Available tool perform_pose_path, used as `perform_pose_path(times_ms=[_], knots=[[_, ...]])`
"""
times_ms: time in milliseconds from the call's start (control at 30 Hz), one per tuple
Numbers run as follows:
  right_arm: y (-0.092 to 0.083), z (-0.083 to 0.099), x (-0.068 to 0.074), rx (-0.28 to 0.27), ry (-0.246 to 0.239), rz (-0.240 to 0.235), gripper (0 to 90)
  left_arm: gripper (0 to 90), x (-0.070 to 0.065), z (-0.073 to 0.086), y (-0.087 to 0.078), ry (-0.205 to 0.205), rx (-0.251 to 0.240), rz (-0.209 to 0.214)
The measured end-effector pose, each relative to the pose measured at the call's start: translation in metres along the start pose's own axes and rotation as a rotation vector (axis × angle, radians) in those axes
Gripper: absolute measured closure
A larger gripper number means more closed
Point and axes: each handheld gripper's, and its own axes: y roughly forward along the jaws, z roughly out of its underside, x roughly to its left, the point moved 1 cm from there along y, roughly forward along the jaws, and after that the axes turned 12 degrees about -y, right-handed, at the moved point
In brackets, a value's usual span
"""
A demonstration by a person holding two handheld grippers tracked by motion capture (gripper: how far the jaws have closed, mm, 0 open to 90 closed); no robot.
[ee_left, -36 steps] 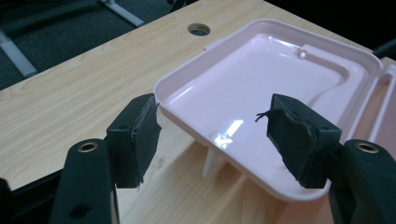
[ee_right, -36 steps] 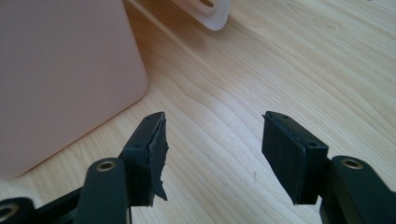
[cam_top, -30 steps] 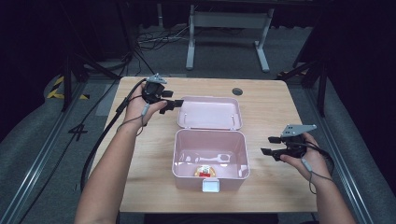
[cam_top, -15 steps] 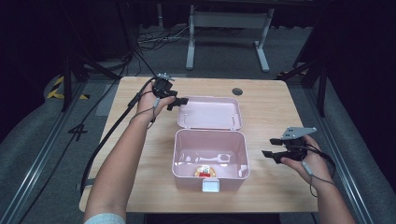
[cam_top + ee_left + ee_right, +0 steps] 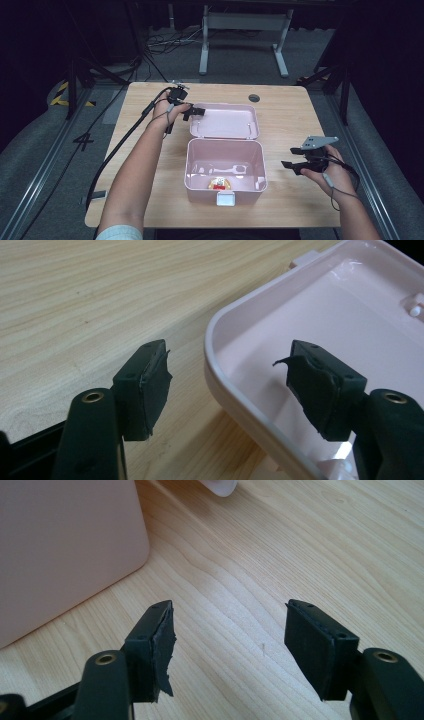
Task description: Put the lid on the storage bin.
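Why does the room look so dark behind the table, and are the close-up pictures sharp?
High view: light falls on the table and pink box, while the floor beyond sinks into near black. Left gripper view: the lid rim is crisp, with a bright glare patch on its inside. Right gripper view: the wood grain is sharp, the pink box wall flat and featureless.
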Motion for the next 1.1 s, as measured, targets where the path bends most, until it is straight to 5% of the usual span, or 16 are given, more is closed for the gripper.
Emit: perform_pose_path(times_ms=[267, 533, 1100], knots=[[0.0, -0.001, 0.0, -0.006, 0.01, -0.004, 35.1, 47.6, -0.003, 0.0, 0.002, -0.018, 0.008, 0.062], [-0.001, -0.001, 0.0, -0.017, 0.016, 0.004, 34.8, 63.6, -0.006, -0.005, -0.007, -0.033, -0.043, 0.051], [-0.001, -0.003, 0.001, -0.025, 0.018, -0.006, 36.0, 71.6, -0.034, -0.023, -0.044, 0.085, -0.168, 0.005]])
